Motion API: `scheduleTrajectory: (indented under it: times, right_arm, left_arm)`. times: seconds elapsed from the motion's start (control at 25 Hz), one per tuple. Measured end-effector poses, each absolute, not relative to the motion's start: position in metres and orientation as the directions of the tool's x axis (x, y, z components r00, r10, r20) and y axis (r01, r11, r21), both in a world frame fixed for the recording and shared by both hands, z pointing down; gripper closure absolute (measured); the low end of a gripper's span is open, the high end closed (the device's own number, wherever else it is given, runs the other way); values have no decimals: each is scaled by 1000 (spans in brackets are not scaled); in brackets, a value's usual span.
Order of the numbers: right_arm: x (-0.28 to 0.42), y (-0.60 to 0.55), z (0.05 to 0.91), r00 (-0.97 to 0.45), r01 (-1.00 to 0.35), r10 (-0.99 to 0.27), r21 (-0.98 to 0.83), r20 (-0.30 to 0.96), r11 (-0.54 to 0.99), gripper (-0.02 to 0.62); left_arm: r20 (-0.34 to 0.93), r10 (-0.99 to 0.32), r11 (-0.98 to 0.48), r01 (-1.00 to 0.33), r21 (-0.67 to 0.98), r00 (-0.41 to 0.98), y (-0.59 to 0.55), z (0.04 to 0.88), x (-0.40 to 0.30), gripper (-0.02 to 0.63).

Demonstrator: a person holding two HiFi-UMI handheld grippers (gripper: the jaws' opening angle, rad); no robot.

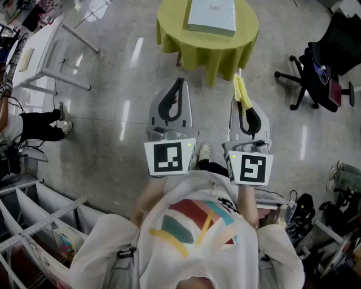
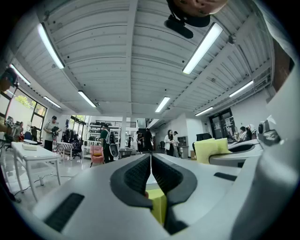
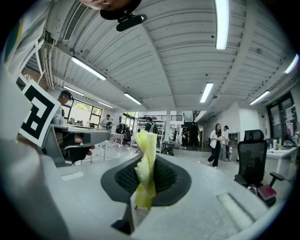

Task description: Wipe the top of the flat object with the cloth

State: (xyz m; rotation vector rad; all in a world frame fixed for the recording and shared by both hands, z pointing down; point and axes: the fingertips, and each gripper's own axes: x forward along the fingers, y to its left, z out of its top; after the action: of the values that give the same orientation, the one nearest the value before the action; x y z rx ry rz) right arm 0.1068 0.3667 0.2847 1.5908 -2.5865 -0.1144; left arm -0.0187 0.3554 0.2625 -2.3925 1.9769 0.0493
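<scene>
Head view puts your right claw gripping the cloth and your left claw shut and empty, both short of the tabletop, so you're likely approaching and next must lay the cloth on the flat object.

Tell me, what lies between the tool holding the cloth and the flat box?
Head view: only bare floor and the table's near edge lie between the right tool, with its cloth, and the box.

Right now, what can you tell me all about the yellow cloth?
The yellow cloth is thin, soft-looking fabric, scrunched into a narrow crumpled strip. The right gripper pinches it between its shut jaws. One end pokes out above the jaws, the other hangs below them. Nothing else touches it; the round table stands ahead, apart from it.
</scene>
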Motion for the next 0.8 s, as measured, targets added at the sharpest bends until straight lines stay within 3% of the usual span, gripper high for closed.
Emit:
scheduleTrajectory:
  times: [0.2, 0.48, 0.8]
  right_arm:
    - [115, 367, 287, -430, -893, -900, 114, 67, 435, 568]
    - [115, 363, 278, -444, -884, -896, 161, -1, 438, 566]
    - [125, 345, 286, -421, -888, -906, 192, 31, 419, 568]
  left_arm:
    - [-46, -982, -182, -983, -35, 184, 357, 261, -17, 586]
    - [-49, -985, -165, -986, -31, 166, 354, 258, -22, 586]
    - [-48, -984, -172, -985, -28, 173, 340, 259, -16, 586]
